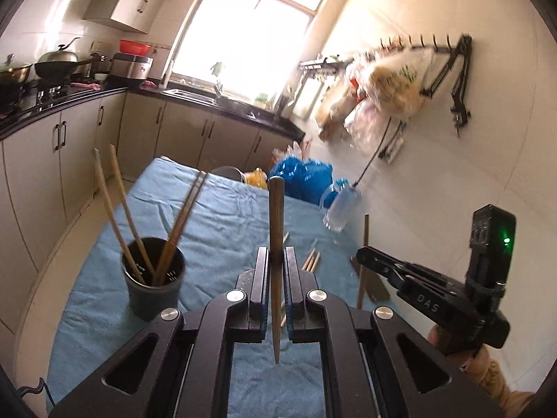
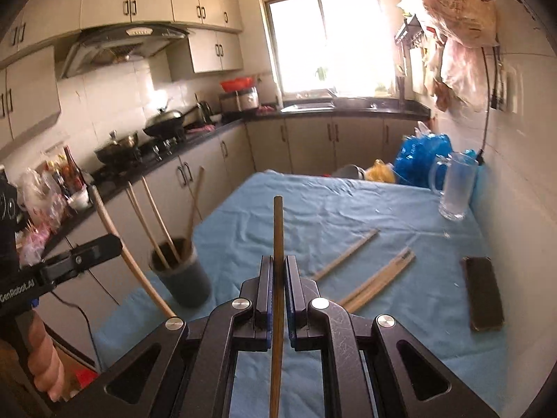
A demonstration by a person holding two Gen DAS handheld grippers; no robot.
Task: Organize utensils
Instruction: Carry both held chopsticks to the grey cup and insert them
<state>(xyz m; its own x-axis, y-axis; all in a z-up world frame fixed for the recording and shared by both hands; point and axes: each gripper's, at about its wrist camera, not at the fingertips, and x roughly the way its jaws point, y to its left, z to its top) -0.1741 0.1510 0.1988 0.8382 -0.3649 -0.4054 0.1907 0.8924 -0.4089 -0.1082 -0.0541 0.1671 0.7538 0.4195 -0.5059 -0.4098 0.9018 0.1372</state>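
Observation:
My left gripper (image 1: 277, 261) is shut on a wooden chopstick (image 1: 276, 216) that stands upright between its pads, above the blue cloth. My right gripper (image 2: 278, 264) is shut on another wooden chopstick (image 2: 277, 230), also upright. A dark cup (image 1: 153, 278) holding several chopsticks stands left of the left gripper; it also shows in the right wrist view (image 2: 184, 278). Loose chopsticks (image 2: 376, 278) lie on the cloth to the right. The right gripper (image 1: 362, 259) shows in the left wrist view, holding its chopstick; the left gripper (image 2: 115, 244) shows at left in the right wrist view.
A glass mug (image 2: 454, 188) stands at the far right of the blue-clothed table (image 2: 313, 209). A dark phone (image 2: 482, 292) lies near the right wall. Blue and yellow bags (image 2: 417, 163) sit beyond the table's far end. Kitchen counters (image 2: 156, 160) run along the left.

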